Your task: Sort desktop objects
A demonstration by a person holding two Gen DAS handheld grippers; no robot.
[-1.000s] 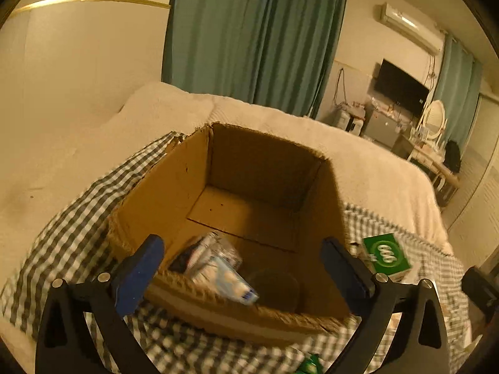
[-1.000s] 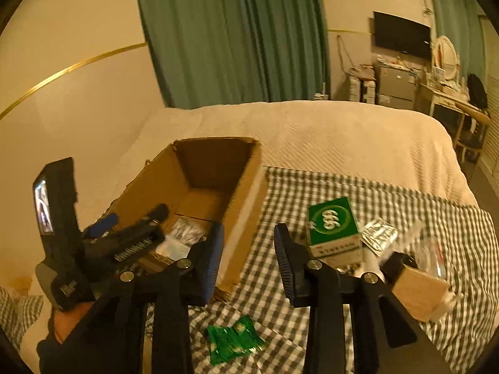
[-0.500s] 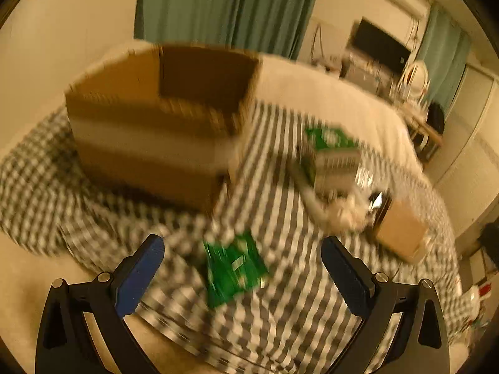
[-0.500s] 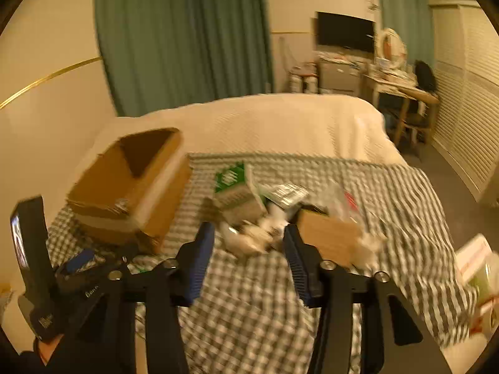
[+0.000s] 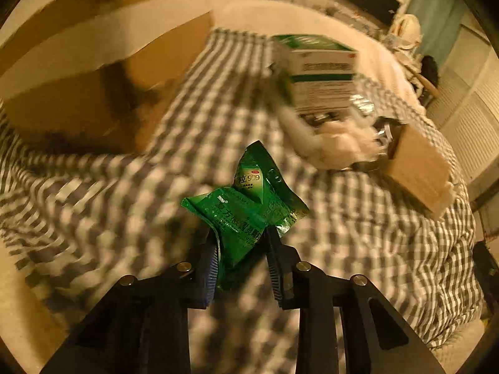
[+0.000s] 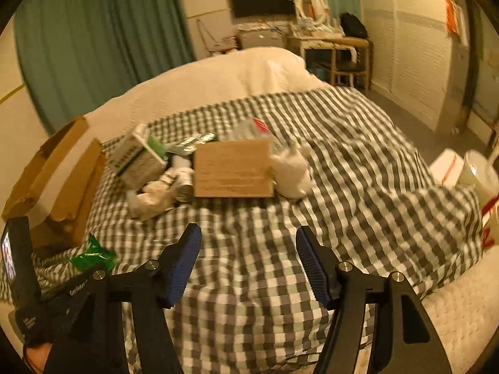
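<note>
Left wrist view: my left tongs [image 5: 240, 251] have just been closing and now pinch the lower part of a green sachet [image 5: 246, 205], one pad on each side of it. The sachet is crumpled and folded; its long axis runs from the tongs up and away, tipped slightly right, with the printed face toward the camera. It sits over the checked cloth [image 5: 124, 205] at the near edge of the bed; I cannot tell whether it touches the cloth.

Beyond the sachet the cloth is bare up to the cardboard box [image 5: 103, 71] at upper left. To the upper right lie a green-and-white carton [image 5: 321, 74], a white crumpled bundle [image 5: 327, 140] just beside it, and a brown block [image 5: 418, 168] at the right; these are well apart from the sachet.

In the right wrist view, my right tongs [image 6: 248, 251] have just been opening; they stand wide apart with nothing between the pads, over a bare stretch of checked cloth. The brown block, carton and bundle lie ahead in one cluster. The left tongs appear at lower left beside the box, sachet in their tips.

The bed carries a cream cover [image 6: 218, 74] under the cloth. Green curtains [image 6: 93, 37], a wall screen [image 6: 262, 0] and a desk [image 6: 340, 43] stand behind.
</note>
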